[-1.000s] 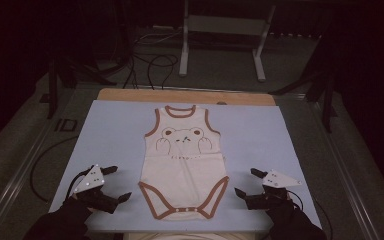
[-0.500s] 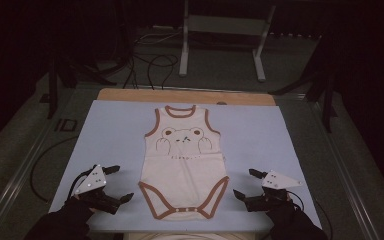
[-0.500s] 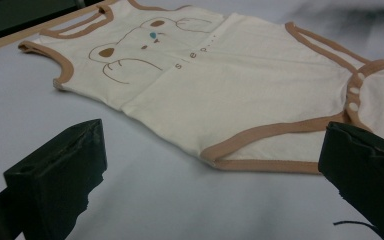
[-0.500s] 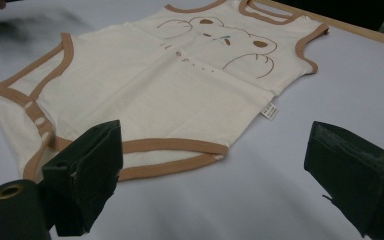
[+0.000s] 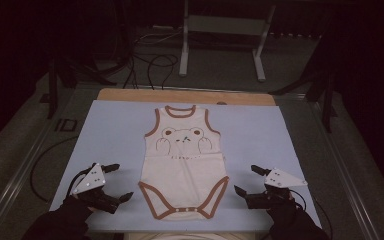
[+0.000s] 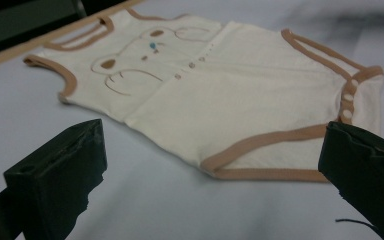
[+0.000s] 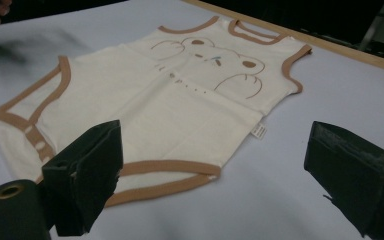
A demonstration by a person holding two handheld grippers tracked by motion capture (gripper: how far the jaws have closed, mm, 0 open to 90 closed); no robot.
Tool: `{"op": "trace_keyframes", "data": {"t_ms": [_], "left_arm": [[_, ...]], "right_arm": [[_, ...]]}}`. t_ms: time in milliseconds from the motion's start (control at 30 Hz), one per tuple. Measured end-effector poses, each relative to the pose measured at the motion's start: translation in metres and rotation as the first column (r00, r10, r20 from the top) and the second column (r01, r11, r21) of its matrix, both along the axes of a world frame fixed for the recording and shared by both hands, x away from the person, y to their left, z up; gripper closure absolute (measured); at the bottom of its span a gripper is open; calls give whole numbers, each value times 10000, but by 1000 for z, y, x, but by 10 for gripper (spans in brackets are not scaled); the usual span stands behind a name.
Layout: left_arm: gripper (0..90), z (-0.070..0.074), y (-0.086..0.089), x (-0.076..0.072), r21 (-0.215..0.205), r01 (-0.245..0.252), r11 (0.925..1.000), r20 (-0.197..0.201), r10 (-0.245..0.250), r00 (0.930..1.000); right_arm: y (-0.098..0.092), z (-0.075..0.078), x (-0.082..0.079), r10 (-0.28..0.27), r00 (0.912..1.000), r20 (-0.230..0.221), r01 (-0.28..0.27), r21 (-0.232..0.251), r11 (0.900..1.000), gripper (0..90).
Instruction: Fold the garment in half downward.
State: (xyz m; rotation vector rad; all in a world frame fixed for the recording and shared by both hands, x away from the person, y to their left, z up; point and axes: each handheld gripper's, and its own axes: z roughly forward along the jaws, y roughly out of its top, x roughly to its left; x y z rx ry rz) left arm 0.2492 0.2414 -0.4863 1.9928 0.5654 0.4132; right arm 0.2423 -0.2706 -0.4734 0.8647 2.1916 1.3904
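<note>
A cream baby bodysuit [image 5: 185,162] with brown trim lay flat on the pale blue surface [image 5: 110,130], neck opening toward the far edge and the snap crotch toward me. A bear face was drawn on its chest, and a row of small snaps ran along the brown band at the bottom. My left claw [image 5: 117,181] sat near the bodysuit's lower left leg opening, just off the cloth, its jaws spread wide with nothing between them. In the left gripper view the two black jaws of that claw [image 6: 210,165] framed the brown-trimmed leg hem of the bodysuit [image 6: 220,95] without touching it. My right claw [image 5: 246,180] sat on the other side, near the lower right leg opening, also gaping wide and holding nothing. In the right gripper view its jaws [image 7: 215,170] stood well apart over the surface, with the bodysuit [image 7: 165,100] lying ahead of them and a small white label showing at its side seam. Both claws rested low over the surface, each just beside the garment and apart from it, with my gloved hands behind them at the near edge.
</note>
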Motion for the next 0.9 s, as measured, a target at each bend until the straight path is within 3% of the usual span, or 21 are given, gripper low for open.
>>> {"op": "trace_keyframes", "data": {"t_ms": [100, 200, 267, 467, 533, 900], "left_arm": [[0, 5, 1, 0, -74, 23, 10000, 34, -23, 10000], [0, 9, 2, 2, 116, 170, 9998, 70, -171, 9998], [0, 14, 5, 4, -107, 200, 9997, -7, -200, 9998], [0, 24, 11, 7, -220, 41, 9997, 120, -39, 9999], [0, 32, 10, 10, -234, 58, 9997, 139, -55, 9999], [0, 37, 0, 28, 127, 187, 9997, -87, -186, 9998]], "right_arm": [[-1, 7, -1, -134, 9999, 53, 134, 5, 9999, 88], [-2, 14, -1, -294, 9994, 160, 294, 6, 9996, 88], [-3, 20, -1, -351, 9991, 239, 351, -17, 9994, 88], [-3, 35, 3, -469, 9979, 455, 478, -177, 9987, 88], [-4, 42, 8, -441, 9973, 592, 449, -128, 9989, 88], [3, 55, 30, -478, 9953, 842, 501, -256, 9984, 88]]}}
